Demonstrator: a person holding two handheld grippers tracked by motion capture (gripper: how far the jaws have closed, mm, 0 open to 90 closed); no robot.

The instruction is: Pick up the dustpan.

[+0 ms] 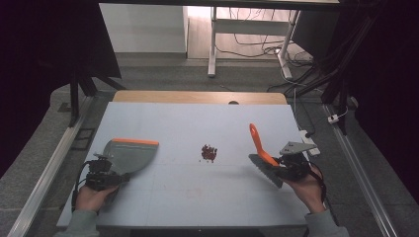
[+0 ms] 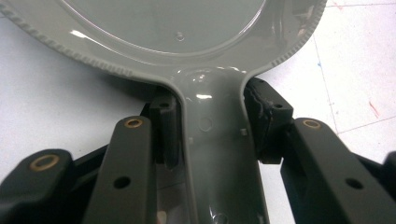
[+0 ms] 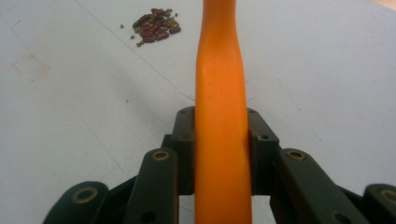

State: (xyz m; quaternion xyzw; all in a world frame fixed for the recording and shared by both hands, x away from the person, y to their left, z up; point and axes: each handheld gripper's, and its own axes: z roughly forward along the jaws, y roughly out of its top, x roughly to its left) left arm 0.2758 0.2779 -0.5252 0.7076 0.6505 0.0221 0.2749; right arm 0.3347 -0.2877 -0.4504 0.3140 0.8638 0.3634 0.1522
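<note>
Two tools gripped: left gripper (image 2: 212, 140) clamps the dustpan (image 1: 129, 154), right gripper (image 3: 219, 149) pinches the brush (image 1: 262, 158); a hasty sweep could scatter the beans (image 1: 209, 153).

Black jaws clamp the grey dustpan (image 2: 187, 28) by its handle.

On the table (image 1: 197, 116) we log three items in a row. At centre lies the pile of beans (image 1: 209, 153). Well to its left rests the dustpan (image 1: 129, 154), its handle towards us in the left gripper (image 1: 106, 175). Well to its right, the brush (image 1: 263, 155) is clamped in the right gripper (image 1: 291, 168), handle tilted up and away from us.
</note>
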